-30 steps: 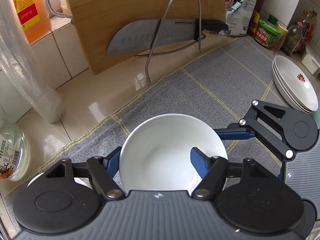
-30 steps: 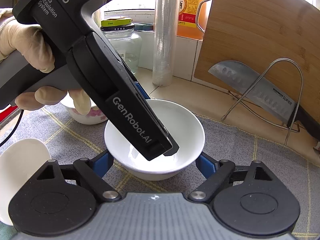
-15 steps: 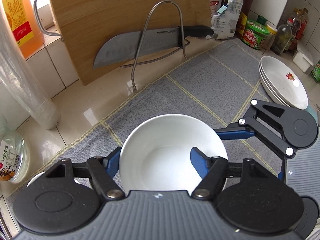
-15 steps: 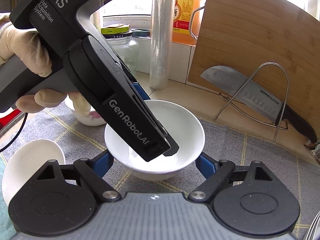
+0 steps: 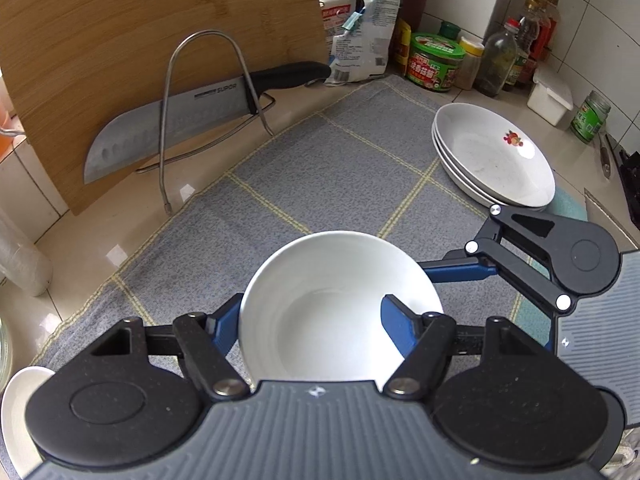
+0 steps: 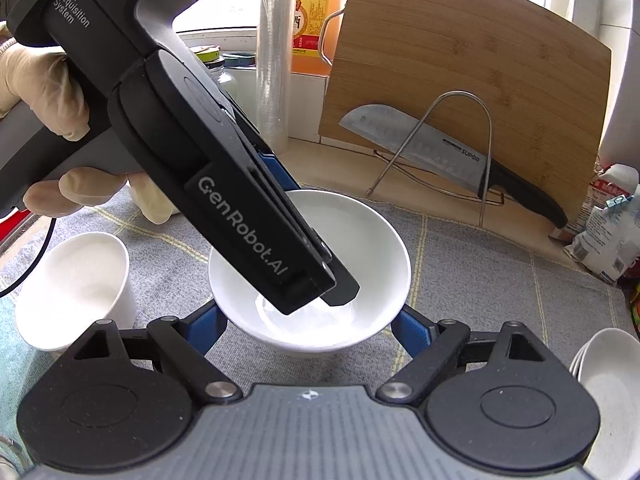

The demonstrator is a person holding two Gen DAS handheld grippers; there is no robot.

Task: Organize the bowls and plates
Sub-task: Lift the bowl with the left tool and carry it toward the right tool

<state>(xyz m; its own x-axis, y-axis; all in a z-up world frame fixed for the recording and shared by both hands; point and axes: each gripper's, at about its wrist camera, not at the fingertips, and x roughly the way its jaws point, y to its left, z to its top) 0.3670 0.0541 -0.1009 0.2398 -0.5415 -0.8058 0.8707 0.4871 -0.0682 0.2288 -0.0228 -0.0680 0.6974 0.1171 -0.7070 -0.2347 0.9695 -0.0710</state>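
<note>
Over the grey checked cloth [image 5: 344, 168], woven and flat, I carry a round, glossy white bowl [image 5: 336, 304], mouth up. My left gripper [image 5: 308, 324] pinches its wall, one blue finger inside; my right gripper [image 6: 308, 328] clasps the bowl's outside wall from both sides. Right of the bowl, three white plates [image 5: 492, 156] are stacked on the cloth.

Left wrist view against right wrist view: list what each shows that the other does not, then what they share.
Only the left wrist view: the jars and bottles in the corner and the red flower mark on the plate stack.
Only the right wrist view: a gloved hand, a white cup, an orange bottle.
Both: the white bowl, knife, cutting board, grey mat.
</note>
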